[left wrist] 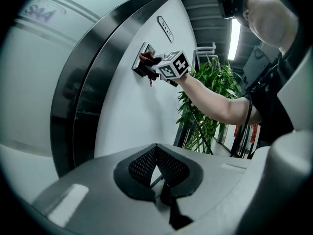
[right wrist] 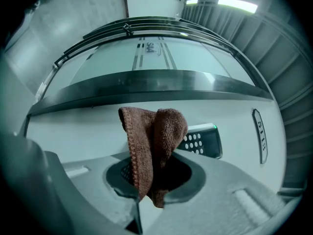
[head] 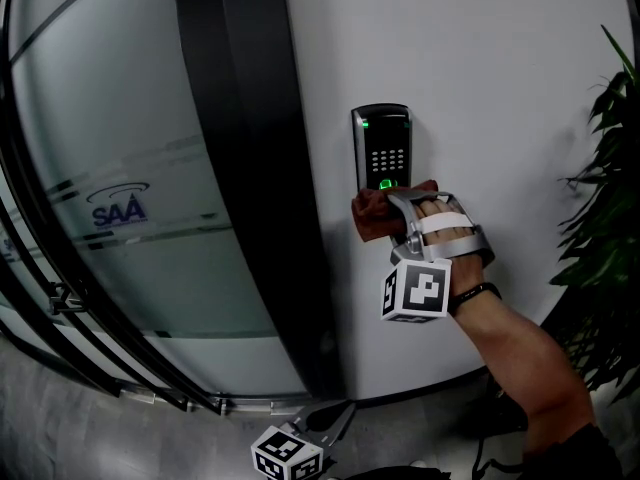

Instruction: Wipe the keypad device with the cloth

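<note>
A black keypad device (head: 381, 148) with a green light is fixed to the white wall; it also shows in the right gripper view (right wrist: 203, 141) and far off in the left gripper view (left wrist: 144, 58). My right gripper (head: 395, 211) is shut on a brown cloth (head: 374, 213), which presses against the device's lower end. In the right gripper view the cloth (right wrist: 152, 141) hangs folded between the jaws and hides the device's left part. My left gripper (head: 330, 428) hangs low near the floor, shut with nothing in it.
A dark vertical door frame (head: 250, 168) and a curved glass panel (head: 110, 198) stand left of the device. A leafy green plant (head: 610, 198) grows at the right. A small number plate (right wrist: 258, 134) sits on the wall beyond the device.
</note>
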Demonstrator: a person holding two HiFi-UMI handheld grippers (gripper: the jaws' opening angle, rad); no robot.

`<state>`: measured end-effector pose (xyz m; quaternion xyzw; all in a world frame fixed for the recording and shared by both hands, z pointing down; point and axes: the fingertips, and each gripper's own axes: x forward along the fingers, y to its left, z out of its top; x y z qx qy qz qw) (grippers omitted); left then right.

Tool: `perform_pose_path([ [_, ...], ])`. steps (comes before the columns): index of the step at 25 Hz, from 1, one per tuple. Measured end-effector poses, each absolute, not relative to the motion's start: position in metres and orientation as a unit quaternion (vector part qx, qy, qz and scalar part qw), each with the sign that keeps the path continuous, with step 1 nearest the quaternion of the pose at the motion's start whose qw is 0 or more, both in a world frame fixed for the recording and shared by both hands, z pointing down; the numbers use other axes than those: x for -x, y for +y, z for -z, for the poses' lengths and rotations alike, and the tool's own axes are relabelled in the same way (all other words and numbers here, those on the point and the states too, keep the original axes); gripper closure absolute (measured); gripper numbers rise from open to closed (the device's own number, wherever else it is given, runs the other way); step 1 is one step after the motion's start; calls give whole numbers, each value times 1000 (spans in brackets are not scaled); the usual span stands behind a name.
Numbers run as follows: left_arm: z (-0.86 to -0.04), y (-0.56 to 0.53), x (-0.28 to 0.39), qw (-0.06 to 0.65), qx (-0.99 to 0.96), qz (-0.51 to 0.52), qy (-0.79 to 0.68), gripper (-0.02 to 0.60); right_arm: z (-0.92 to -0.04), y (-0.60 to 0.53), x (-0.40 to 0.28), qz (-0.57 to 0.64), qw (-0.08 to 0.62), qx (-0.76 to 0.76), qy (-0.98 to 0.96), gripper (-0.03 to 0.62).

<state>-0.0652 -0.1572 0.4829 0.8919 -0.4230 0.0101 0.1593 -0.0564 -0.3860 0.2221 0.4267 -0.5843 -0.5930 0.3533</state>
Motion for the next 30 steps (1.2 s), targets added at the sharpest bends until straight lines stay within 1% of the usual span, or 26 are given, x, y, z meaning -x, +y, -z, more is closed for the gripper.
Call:
perform_pose_path([
  [17,-480,-153,68,154,-897,-11,-414,565,-260,-384,52,581,378,-413,-590,539],
  [21,-480,-150,72,156,-900,-13,-408,565,-273,-385,52,570,395,-405,-595,539],
  [26,-479,-143,80,156,-905,-13,-396,565,-297,-385,44,535,418,-401,-615,539],
  [28,-481,-140,83,158,-908,-17,-388,565,-304,-379,39,511,414,-405,-635,539],
  [30,-486,-137,86,161,-911,-20,-379,565,-316,-367,34,463,396,-405,-682,539],
])
